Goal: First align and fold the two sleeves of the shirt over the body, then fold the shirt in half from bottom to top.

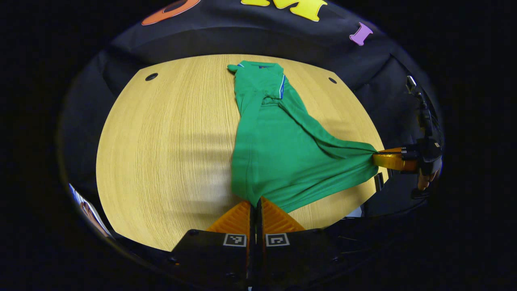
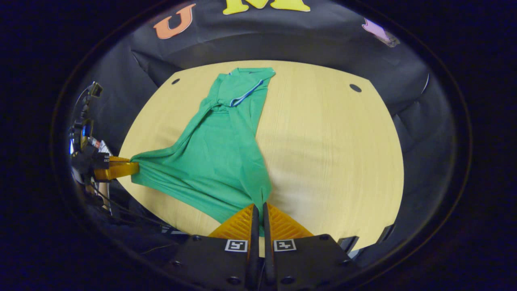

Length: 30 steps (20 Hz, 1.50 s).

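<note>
A green shirt (image 1: 278,141) lies lengthwise on the round wooden table (image 1: 169,141), collar at the far end, both sleeves folded over the body. My left gripper (image 1: 258,201) is shut on the shirt's near left hem corner. At the right edge of the left gripper view, the right gripper (image 1: 377,158) pinches the other hem corner, and the hem is stretched between the two. In the right gripper view the shirt (image 2: 218,153) runs away from my right gripper (image 2: 259,206), which is shut on its corner, and the left gripper (image 2: 135,166) holds the opposite corner at the left.
The table (image 2: 335,153) has two small dark holes near its far edge (image 1: 151,76) (image 1: 332,80). A hand (image 1: 426,178) holds the right gripper beyond the table's rim. Black cloth wall surrounds the table on all sides.
</note>
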Each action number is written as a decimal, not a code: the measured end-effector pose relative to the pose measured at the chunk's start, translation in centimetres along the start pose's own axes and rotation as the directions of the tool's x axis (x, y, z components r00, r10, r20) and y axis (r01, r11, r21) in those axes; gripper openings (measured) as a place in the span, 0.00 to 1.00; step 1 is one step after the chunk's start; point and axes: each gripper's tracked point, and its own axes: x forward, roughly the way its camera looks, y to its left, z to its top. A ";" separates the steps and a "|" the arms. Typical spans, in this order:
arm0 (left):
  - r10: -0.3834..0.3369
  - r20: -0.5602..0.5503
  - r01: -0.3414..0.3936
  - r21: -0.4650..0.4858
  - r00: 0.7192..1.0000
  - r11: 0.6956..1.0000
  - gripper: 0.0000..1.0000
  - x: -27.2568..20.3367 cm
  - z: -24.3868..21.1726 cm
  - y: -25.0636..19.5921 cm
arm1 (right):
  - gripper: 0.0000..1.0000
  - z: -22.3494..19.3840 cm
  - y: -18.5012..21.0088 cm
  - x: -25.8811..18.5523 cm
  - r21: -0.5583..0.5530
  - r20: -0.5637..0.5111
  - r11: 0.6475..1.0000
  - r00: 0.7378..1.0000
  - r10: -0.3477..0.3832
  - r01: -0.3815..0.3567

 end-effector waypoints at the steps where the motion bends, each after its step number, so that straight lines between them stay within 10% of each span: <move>1: 0.001 0.016 -0.001 0.006 1.000 1.000 0.04 -0.4 1.4 0.1 | 0.05 1.0 -0.1 -0.2 0.006 0.018 1.000 1.000 0.003 -0.003; 16: 0.067 0.208 -0.072 0.015 0.976 0.997 0.04 1.7 21.0 3.5 | 0.09 20.2 -3.6 0.9 -0.002 0.225 0.999 0.974 -0.042 0.043; 30: 0.102 0.191 -0.117 0.066 0.976 0.991 0.00 16.5 34.8 9.7 | 0.09 34.5 -9.1 18.0 0.091 0.222 0.991 0.967 -0.121 0.103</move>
